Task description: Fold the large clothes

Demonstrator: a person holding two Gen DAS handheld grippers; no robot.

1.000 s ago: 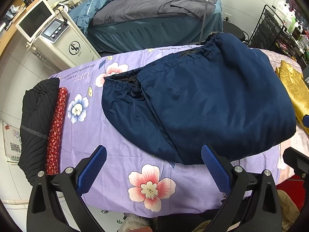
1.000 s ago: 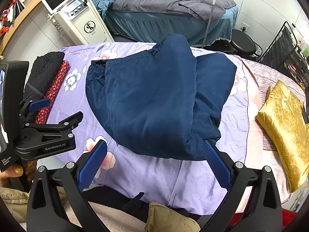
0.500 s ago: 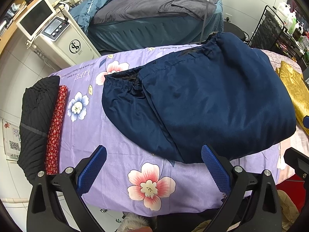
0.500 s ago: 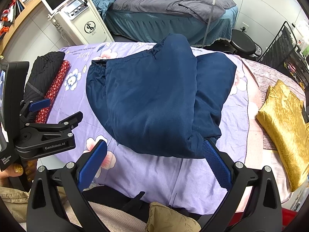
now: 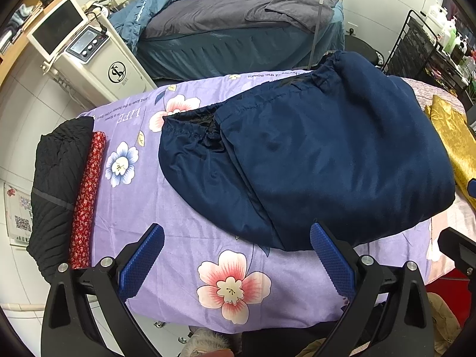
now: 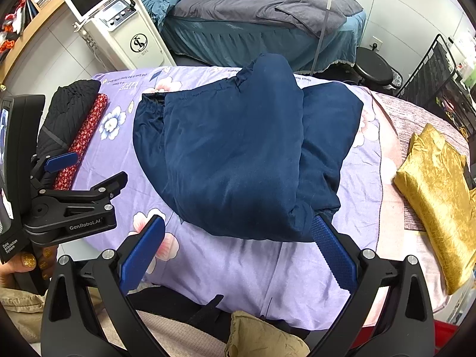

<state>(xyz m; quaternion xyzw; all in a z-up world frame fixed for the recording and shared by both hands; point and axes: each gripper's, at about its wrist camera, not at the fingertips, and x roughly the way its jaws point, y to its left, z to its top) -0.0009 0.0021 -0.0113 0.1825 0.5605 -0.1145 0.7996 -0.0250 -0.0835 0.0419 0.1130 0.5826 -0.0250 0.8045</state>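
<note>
A large navy blue garment (image 5: 327,154) lies folded over itself on the purple flowered table cover (image 5: 178,232). It also shows in the right wrist view (image 6: 238,154), with an elastic hem at its left end. My left gripper (image 5: 236,253) is open and empty above the near table edge, just short of the garment. My right gripper (image 6: 238,245) is open and empty; its right fingertip sits at the garment's near corner. The left gripper (image 6: 83,175) also shows at the left of the right wrist view.
A folded black garment (image 5: 56,178) and a red patterned one (image 5: 86,196) lie at the table's left end. A folded gold cloth (image 6: 437,184) lies at the right. A white machine (image 5: 98,62), a bed (image 5: 238,29) and a black wire rack (image 5: 428,50) stand behind.
</note>
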